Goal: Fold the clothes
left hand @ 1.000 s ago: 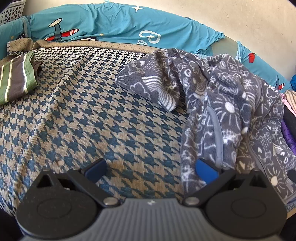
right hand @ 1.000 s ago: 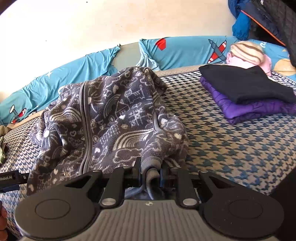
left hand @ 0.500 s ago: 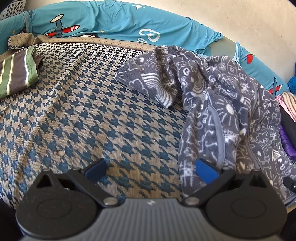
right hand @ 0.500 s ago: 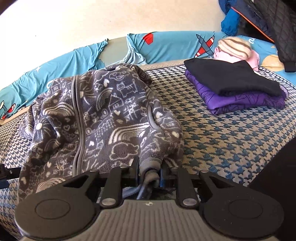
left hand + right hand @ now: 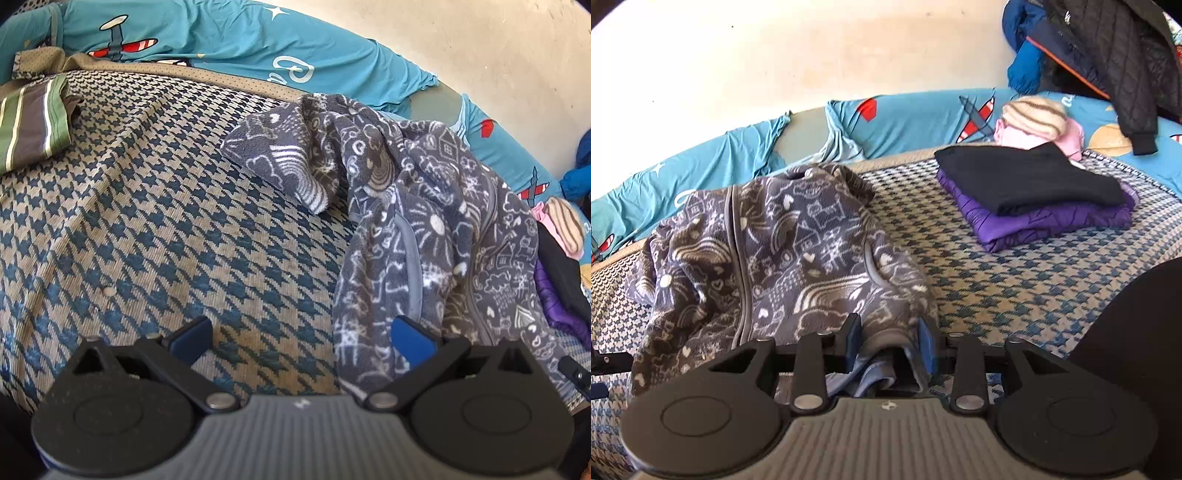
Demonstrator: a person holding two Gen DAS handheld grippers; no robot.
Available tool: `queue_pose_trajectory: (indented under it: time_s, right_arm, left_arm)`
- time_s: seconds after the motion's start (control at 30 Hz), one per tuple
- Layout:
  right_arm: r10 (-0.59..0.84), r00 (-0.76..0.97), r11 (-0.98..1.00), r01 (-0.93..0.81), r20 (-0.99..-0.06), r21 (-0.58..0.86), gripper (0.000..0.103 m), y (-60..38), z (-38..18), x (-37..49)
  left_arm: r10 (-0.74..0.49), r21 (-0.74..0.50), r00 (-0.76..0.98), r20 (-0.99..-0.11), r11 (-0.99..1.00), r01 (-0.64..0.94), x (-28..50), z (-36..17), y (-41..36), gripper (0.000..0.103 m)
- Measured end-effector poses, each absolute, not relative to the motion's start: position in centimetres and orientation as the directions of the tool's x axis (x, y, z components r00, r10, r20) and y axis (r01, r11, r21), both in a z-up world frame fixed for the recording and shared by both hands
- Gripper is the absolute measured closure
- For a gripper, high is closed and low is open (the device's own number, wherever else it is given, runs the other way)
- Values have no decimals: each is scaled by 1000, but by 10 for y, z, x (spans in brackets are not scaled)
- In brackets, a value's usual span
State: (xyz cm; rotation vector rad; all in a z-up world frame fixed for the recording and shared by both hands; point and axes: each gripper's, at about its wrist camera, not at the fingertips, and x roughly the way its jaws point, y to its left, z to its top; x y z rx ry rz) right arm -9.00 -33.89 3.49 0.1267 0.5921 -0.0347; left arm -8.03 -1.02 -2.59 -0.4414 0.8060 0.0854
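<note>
A grey fleece zip-up garment printed with white doodles (image 5: 783, 251) was laid in a crumpled heap on a bed covered by a blue-and-tan houndstooth woven spread (image 5: 155, 229). Its near hem was gathered between the fingers of the right claw (image 5: 889, 345); the jaws were opening, the blue pads were set slightly off the cloth on either side, and the hem was still lodged between them. In the left wrist view the same garment (image 5: 424, 229) was seen at the right of the bed, with one sleeve thrown out to the left.

The left claw (image 5: 301, 338) was held wide apart above the spread. Nothing was gripped; its right pad (image 5: 412, 341) was placed in front of the garment's near edge, and contact could not be told.

A folded green, grey and white striped garment (image 5: 33, 125) was recorded at the far left of the bed. A folded black garment (image 5: 1027, 177) was stacked on a folded purple garment (image 5: 1052, 221) at the far right. Behind that stack, a cream-and-brown striped knitted hat (image 5: 1032, 118) was set on a pink item (image 5: 1067, 138). A turquoise sheet printed with aeroplanes (image 5: 221, 40) was noted along the far edge, against a cream wall (image 5: 812, 55). A dark quilted jacket (image 5: 1115, 55) was hung at the far right.
</note>
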Motion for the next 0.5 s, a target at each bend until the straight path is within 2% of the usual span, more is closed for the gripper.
queue_pose_trajectory:
  time_s: [0.13, 0.33, 0.5]
  right_arm:
    - [23, 849, 992, 44, -527, 115, 67, -338, 39, -96]
    - [153, 852, 988, -117, -501, 102, 61, -319, 41, -101]
    - [225, 845, 973, -220, -485, 69, 60, -299, 41, -107]
  left_arm:
    - [-98, -368, 700, -708, 897, -246, -81, -25, -8, 0]
    - [-92, -378, 713, -695, 890, -253, -81, -20, -6, 0]
    - [-92, -398, 729, -679, 880, -259, -83, -15, -3, 0]
